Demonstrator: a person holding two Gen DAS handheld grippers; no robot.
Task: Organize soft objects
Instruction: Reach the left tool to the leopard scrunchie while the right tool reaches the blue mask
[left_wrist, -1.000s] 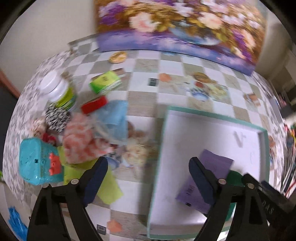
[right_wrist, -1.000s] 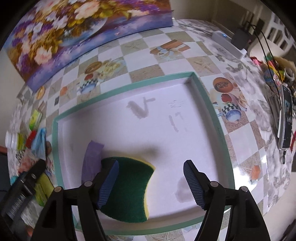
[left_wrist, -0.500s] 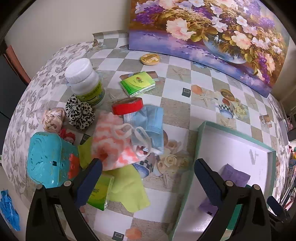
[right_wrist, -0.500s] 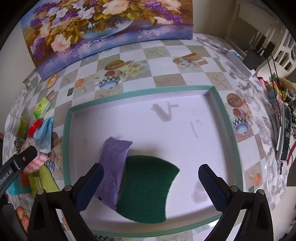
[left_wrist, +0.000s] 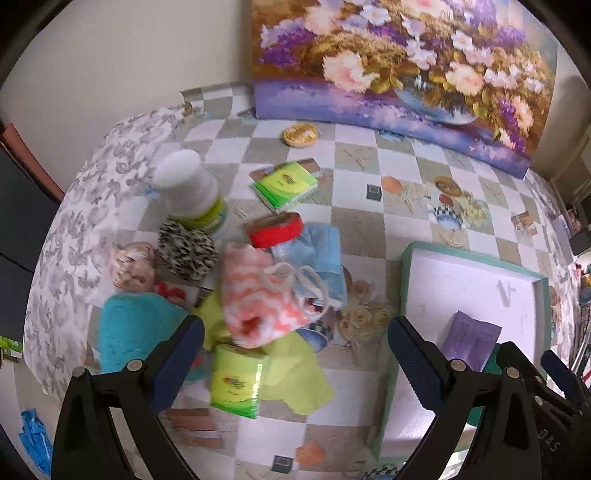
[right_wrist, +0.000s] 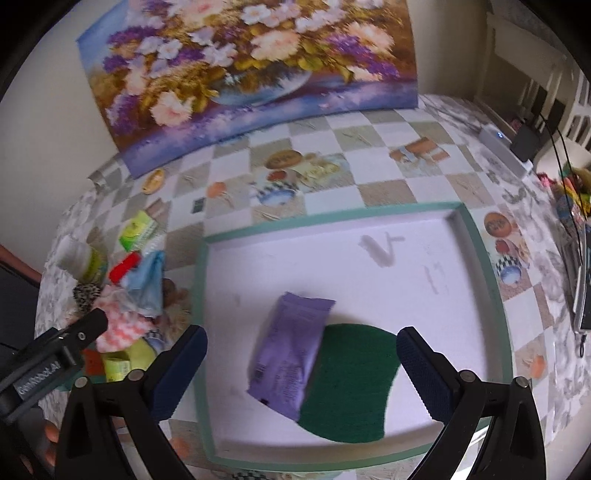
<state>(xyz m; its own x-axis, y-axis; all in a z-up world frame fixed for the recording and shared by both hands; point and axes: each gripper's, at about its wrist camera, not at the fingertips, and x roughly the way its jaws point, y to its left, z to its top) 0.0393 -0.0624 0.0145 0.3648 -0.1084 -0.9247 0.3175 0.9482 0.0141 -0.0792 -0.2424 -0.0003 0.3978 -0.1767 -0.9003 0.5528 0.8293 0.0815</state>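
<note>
I have two soft things in the tray (right_wrist: 476, 236) so far: a purple packet (right_wrist: 291, 347) lying partly on top of a green sponge (right_wrist: 354, 384), both toward the near side of the tray, with the far half bare. My right claw (right_wrist: 301, 365) hangs above them with its jaws just spread wide and nothing between the pads, so I read the sponge as set down and let go. My left claw (left_wrist: 295, 358) is likewise spread, its jaws just widened too, gripping nothing, and it points down at the heap on the counter (left_wrist: 369, 218) left of the tray. That heap is what is left, I judge: a pink and white fluffy cloth (left_wrist: 258, 299) in the middle, a blue face mask (left_wrist: 321, 251) touching its far right side, a yellow-green cloth (left_wrist: 295, 369) under the near edge, a green tissue pack (left_wrist: 236, 380) on it, a second tissue pack (left_wrist: 284, 184) farther off, a spotted scrunchie (left_wrist: 186, 251) and a pale scrunchie (left_wrist: 133, 264) at the left. A white bottle (left_wrist: 188, 192), a red tape roll (left_wrist: 275, 229) and a teal plastic box (left_wrist: 136, 328) sit among them; I take those as hard and would leave them. By my count the job is early on, with most of the soft things still outside the tray.
</note>
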